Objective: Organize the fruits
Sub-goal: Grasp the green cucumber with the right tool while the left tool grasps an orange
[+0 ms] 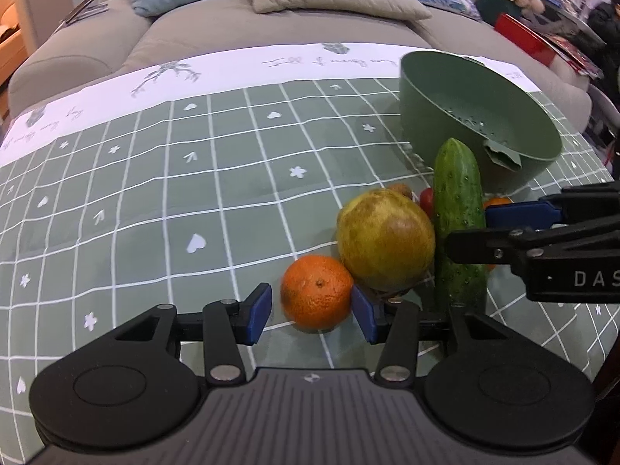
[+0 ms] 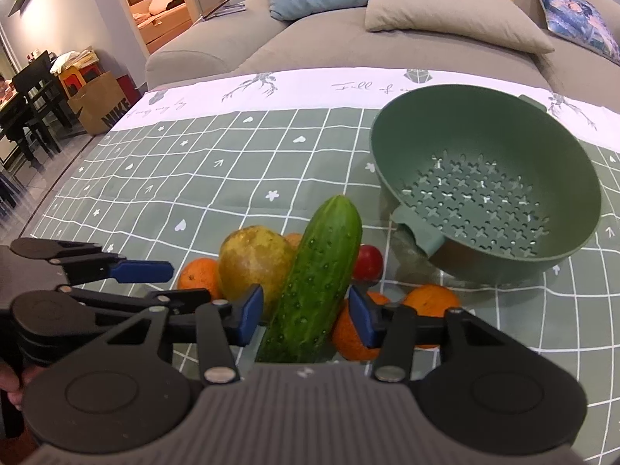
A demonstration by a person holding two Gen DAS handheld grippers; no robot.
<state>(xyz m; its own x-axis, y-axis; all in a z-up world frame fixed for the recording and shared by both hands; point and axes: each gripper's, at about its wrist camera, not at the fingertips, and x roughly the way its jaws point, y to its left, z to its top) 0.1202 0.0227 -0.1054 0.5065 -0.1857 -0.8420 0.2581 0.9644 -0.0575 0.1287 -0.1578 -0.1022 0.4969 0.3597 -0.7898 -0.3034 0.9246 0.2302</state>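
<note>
Sofa cushions are looming behind a green checked tablecloth (image 2: 232, 162) as two grippers are working a fruit pile.

Near the tabletop's right edge a tilted green colander (image 2: 484, 178) is sitting empty; just before it a cucumber (image 2: 314, 283), stiff, bumpy and likely slick, is pointing its long axis away toward the sofa, best taken mid-length. Right gripper (image 2: 306, 310), jaws apart, is straddling it. Left gripper (image 1: 312, 310), jaws apart, is flanking a firm orange (image 1: 316, 296) that is touching a pear (image 1: 383, 240).
</note>
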